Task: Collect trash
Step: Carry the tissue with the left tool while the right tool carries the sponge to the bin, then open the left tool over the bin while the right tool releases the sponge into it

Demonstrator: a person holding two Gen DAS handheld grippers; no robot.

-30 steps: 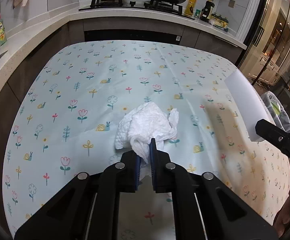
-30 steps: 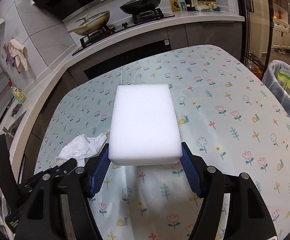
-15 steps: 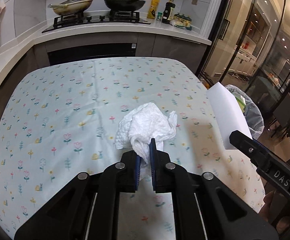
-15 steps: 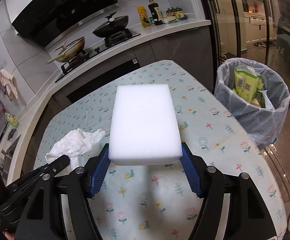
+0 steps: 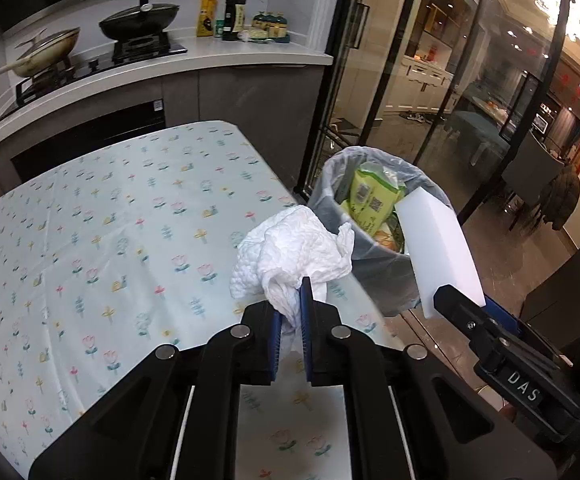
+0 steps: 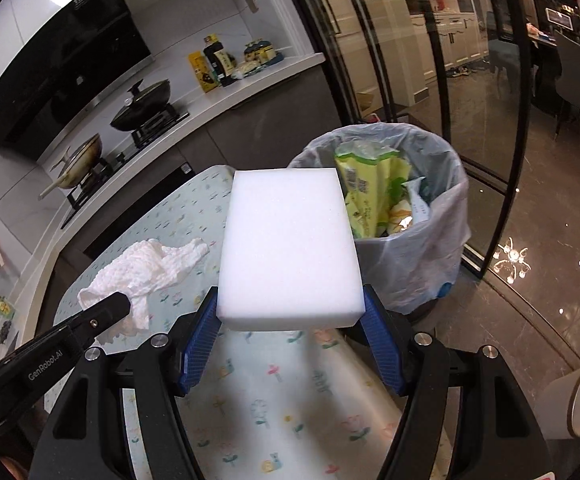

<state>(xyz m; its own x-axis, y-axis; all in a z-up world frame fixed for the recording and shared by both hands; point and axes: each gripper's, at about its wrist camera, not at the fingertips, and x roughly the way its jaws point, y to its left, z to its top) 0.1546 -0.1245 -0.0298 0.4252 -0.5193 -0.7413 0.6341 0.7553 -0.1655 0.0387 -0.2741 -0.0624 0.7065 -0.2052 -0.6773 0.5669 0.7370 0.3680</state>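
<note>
1. Left wrist view: we see the left claw (image 5: 290, 320) clenched on a crumpled white paper towel (image 5: 290, 252); the blue pads (image 5: 305, 308) pinch its lower tail, and the bulk of the towel stands up ahead of the fingers.
2. Same view: the towel hangs above the right edge of the surface (image 5: 89, 240), which carries a pale floral cloth.
3. Same view: just past that edge stands a trash bin (image 5: 374, 264) lined with a clear bag, on the floor, with green-yellow packaging (image 5: 370, 200) inside.
4. Same view: at the right, the right claw (image 5: 462, 308) shows side-on, with a white sponge block (image 5: 438, 248) reaching over the bin's near rim.
5. Right wrist view: we see the right claw (image 6: 290, 320) grasping the white sponge block (image 6: 290, 248) across its width, blue pads (image 6: 382, 344) pressing both near corners.
6. Same view: the block's far end overlaps the trash bin (image 6: 410, 264), whose mouth is open beyond the corner of the surface (image 6: 273, 412).
7. Same view: to the left, the left claw (image 6: 121, 304) holds the paper towel (image 6: 145, 268) above the surface.
</note>
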